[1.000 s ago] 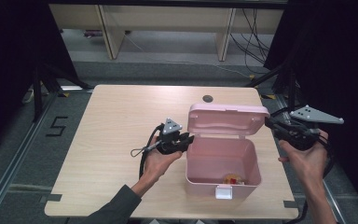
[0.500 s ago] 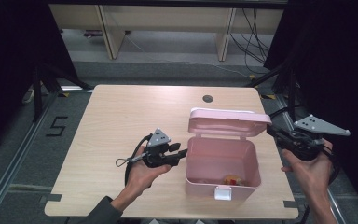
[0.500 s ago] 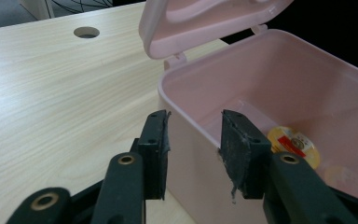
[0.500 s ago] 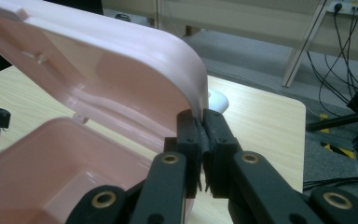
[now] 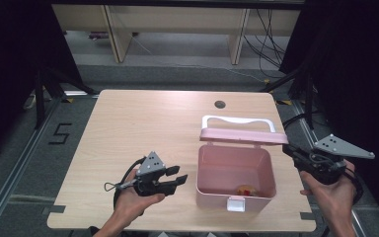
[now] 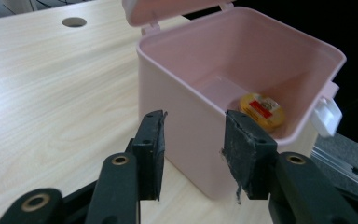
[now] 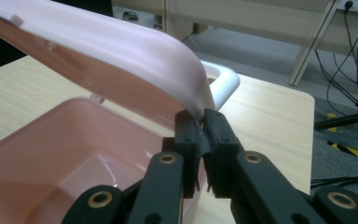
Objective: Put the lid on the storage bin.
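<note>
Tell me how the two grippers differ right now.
The left gripper has its jaws apart with nothing between them; they have just been opening. The right gripper is pinched on the pink lid's edge. The left sits beside the pink box, the right behind it. Both are black and hand-held.

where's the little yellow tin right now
The yellow tin lies on the floor of the open pink box, near its front wall by the white latch; the high view shows it at the table's right-front.

Box mouth (image 5: 234,165) half-roofed by tilted lid (image 5: 243,137) (front approach open)
</note>
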Tool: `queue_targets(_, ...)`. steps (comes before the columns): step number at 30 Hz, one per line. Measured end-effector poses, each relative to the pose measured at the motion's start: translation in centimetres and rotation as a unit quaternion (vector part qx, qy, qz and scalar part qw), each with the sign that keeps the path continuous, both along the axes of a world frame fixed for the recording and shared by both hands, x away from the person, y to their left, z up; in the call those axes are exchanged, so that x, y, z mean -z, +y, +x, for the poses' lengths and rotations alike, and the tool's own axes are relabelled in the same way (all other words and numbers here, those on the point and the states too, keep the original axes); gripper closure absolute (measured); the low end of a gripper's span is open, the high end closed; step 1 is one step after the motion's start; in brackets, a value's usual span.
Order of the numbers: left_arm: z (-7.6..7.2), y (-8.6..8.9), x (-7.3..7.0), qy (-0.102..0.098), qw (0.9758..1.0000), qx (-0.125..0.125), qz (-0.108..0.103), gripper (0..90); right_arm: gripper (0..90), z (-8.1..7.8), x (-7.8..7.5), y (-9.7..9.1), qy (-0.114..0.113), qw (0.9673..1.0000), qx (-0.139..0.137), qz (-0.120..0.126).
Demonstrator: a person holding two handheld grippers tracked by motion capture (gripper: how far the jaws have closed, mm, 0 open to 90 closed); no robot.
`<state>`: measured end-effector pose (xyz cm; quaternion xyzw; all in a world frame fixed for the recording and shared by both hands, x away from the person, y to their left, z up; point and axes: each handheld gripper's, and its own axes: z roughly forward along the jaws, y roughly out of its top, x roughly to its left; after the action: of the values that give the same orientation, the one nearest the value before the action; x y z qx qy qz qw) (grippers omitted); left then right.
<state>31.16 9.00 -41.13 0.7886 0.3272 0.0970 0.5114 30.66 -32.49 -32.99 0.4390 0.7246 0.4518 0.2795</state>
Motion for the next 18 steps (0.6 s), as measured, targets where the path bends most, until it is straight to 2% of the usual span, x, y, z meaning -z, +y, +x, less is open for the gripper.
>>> queue_targets(1,-0.2,0.1,0.0,0.001,1.0,-0.003,0.003,57.7,84.9,-0.1,0.1,-0.1,-0.001,1.0,-0.002,-0.009)
queue_targets(4,-0.7,0.6,0.3,0.002,1.0,-0.001,0.008,57.1,84.5,-0.6,0.3,-0.3,0.001,0.9999,-0.008,-0.014)
queue_targets(7,-1.1,1.0,0.9,0.01,0.9999,0.001,0.006,56.3,84.1,-1.3,0.7,-0.1,0.011,0.9999,-0.01,-0.004)
queue_targets(9,-1.3,1.3,1.3,0.013,0.9999,0.003,0.009,55.9,83.9,-1.5,1.0,-0.3,0.008,0.9998,-0.014,-0.012)
queue_targets(11,-1.6,1.8,1.8,0.018,0.9996,-0.002,0.021,55.7,83.8,-1.7,1.1,-0.3,0.016,0.9997,-0.015,-0.009)
queue_targets(12,-1.7,1.9,2.1,0.021,0.9996,-0.004,0.018,55.5,83.6,-1.9,1.2,-0.2,0.028,0.9995,-0.012,0.003)
queue_targets(14,-1.8,2.3,2.5,0.025,0.9996,-0.006,0.015,55.4,83.4,-2.0,1.5,-0.4,0.02,0.9996,-0.018,-0.007)
queue_targets(15,-1.8,2.5,2.7,0.025,0.9996,-0.007,0.012,55.2,83.2,-2.4,1.7,-0.3,0.032,0.9993,-0.019,-0.003)
queue_targets(17,-2.0,2.9,2.8,0.027,0.9994,-0.01,0.02,54.7,83.1,-2.7,1.9,-0.3,0.039,0.999,-0.021,0.003)
queue_targets(18,-2.0,3.0,3.0,0.028,0.9994,-0.01,0.015,54.7,83.1,-2.7,1.9,-0.3,0.039,0.999,-0.021,0.003)
